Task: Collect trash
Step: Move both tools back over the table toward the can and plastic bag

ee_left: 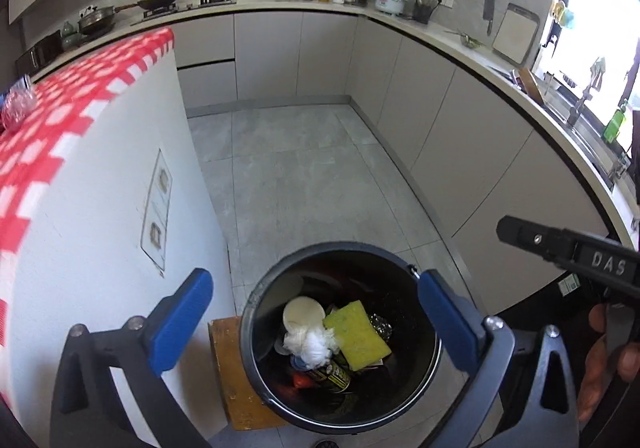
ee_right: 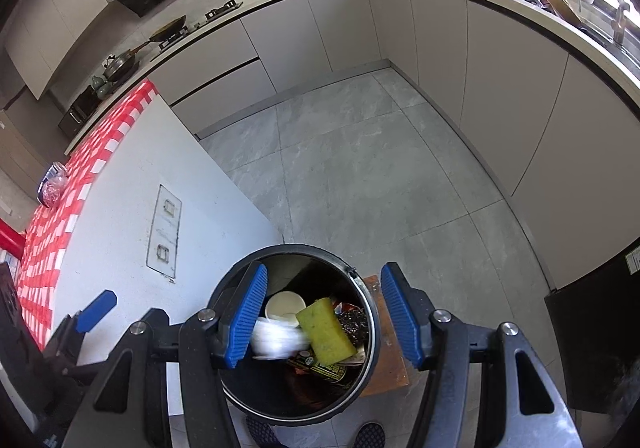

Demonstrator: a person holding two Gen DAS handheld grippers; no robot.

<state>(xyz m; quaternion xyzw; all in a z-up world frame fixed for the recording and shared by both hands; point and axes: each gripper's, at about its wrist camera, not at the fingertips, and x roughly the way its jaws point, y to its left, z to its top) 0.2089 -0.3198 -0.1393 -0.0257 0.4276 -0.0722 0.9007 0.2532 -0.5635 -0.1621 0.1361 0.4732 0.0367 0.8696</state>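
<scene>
Black trash bin sits on a wooden stool beside the white island, holding a yellow sponge, white wad, paper cup and cans. Both grippers, left and right, hang over it spread wide, gripping nothing.

The left hand-held gripper, blue pads spread wide, hovers over a round black bin holding a yellow rectangular sponge and white crumpled tissue.

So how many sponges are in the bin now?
1: a yellow sponge lies on top of the trash in the black bin, beside the white tissue. Others may be hidden underneath.
</scene>
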